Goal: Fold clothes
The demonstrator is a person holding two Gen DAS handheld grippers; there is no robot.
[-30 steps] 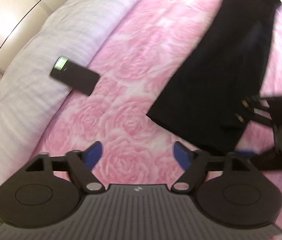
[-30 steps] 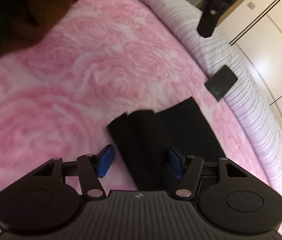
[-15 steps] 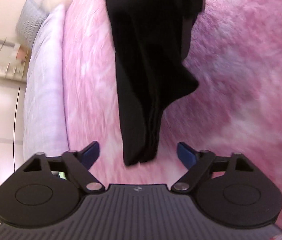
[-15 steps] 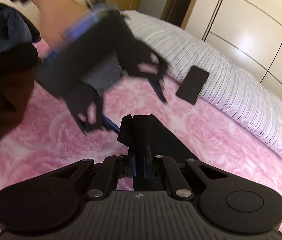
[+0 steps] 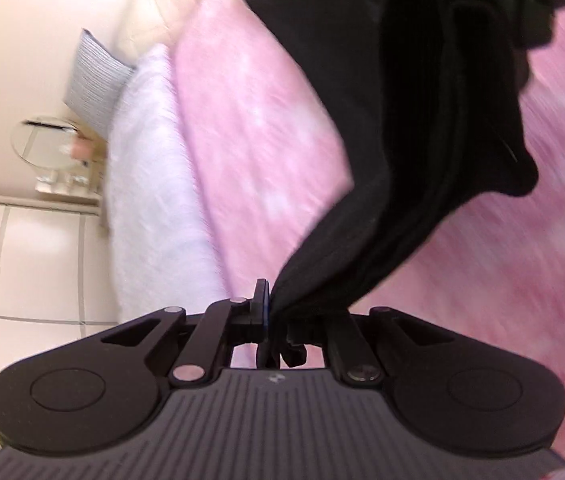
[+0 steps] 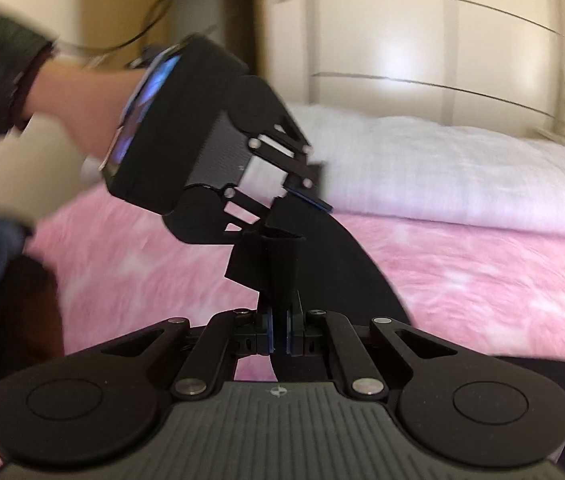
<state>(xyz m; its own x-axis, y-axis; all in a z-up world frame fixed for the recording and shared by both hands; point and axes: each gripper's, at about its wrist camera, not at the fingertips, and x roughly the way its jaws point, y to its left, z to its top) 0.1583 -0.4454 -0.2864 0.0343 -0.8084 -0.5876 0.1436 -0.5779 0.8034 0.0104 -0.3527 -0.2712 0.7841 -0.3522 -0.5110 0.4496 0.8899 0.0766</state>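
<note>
A black garment (image 5: 422,140) hangs stretched above the pink rose blanket (image 5: 262,120). My left gripper (image 5: 278,308) has one bunched end of it between its blue pads, and its jaws are closing onto the cloth. In the right wrist view my right gripper (image 6: 280,332) is shut on a folded edge of the same garment (image 6: 282,264). Just beyond it, the left gripper (image 6: 302,204) is held by a person's hand (image 6: 82,100) and pinches the cloth higher up. The rest of the garment trails down to the right.
A white striped sheet (image 6: 442,168) runs along the far side of the pink blanket (image 6: 482,280), with cream wardrobe doors (image 6: 402,40) behind. A dark pile of clothes (image 6: 2,280) lies at the left. A glass side table (image 5: 50,144) stands beside the bed.
Both grippers closed on the black garment, first the right, then the left. They lifted it off the blanket and rolled. The phone on the sheet has left both views.
</note>
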